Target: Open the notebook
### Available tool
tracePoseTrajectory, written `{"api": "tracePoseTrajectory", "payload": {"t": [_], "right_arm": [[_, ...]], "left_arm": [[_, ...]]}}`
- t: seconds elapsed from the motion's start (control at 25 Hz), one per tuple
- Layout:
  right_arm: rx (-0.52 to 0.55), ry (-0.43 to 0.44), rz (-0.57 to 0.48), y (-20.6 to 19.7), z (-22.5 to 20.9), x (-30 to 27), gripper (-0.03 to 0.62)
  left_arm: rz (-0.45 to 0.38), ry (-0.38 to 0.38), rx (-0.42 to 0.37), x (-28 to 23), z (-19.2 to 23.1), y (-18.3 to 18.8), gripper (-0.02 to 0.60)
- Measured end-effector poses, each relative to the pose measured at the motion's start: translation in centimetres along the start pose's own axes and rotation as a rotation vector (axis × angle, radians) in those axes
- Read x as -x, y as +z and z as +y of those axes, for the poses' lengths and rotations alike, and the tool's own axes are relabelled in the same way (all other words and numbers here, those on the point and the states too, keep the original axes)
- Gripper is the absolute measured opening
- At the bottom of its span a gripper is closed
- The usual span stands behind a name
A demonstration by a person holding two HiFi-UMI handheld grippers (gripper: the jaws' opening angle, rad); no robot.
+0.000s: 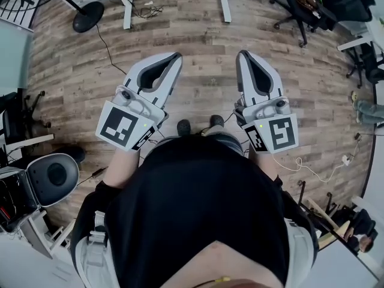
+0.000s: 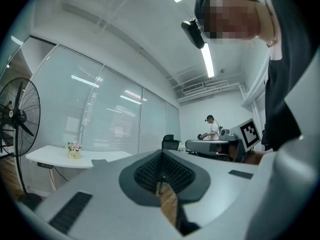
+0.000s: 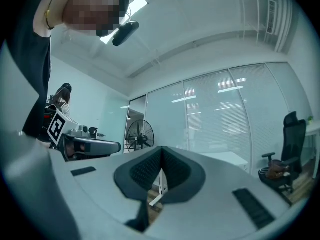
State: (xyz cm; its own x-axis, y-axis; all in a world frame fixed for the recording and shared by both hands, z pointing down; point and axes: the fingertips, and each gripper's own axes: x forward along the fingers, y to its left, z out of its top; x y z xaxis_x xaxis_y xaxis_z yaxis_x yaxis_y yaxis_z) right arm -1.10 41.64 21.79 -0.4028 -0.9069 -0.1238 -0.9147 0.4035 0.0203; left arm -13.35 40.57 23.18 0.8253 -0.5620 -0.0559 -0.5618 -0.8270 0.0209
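left fingers point(image 2: 146, 173): shut tight, tips pressed together, nothing held between them.
right fingers point(image 3: 144, 170): shut too, tips meeting, nothing in them. Only the floor shows through the gap behind the tips.
hands: the person holds both tools out in front of the body, side by side with a space between. Each one points straight ahead and about level.
under them: bare wood floor point(image 1: 204, 35) and the person's shoes point(image 1: 183, 126). No desk is close by.
notebook: not in any view, so I cannot say where it lies, or if it is open or shut.
task: it looks not started. I think the person must first get to the notebook and then lift its cover, so all of it is left to do.
far left: a white desk point(image 2: 45, 156) with a small flower pot point(image 2: 74, 149), and a big fan point(image 2: 17, 119).
far right: a black chair point(image 3: 287, 154) by the glass wall.
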Motion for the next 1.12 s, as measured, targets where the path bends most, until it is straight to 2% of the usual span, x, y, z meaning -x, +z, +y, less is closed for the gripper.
{"api": "tracePoseTrajectory", "payload": {"t": [0.28,0.6,1.12], "right_arm": [[-0.031,-0.027,0.023,-1.2,1.3,0.0,0.003],[-0.025,0.008,0.022,-1.1,1.1,-2.0,0.005],[0.001,0.060,0.013,-1.7,-5.6,-7.8,0.005]], "left_arm": [[0.004,-0.030,0.011,1.3,0.7,-0.7,0.012],[-0.013,-0.010,0.020,0.4,2.4,-0.5,0.012],[-0.012,0.042,0.000,-6.7,5.9,-1.0,0.012]]}}
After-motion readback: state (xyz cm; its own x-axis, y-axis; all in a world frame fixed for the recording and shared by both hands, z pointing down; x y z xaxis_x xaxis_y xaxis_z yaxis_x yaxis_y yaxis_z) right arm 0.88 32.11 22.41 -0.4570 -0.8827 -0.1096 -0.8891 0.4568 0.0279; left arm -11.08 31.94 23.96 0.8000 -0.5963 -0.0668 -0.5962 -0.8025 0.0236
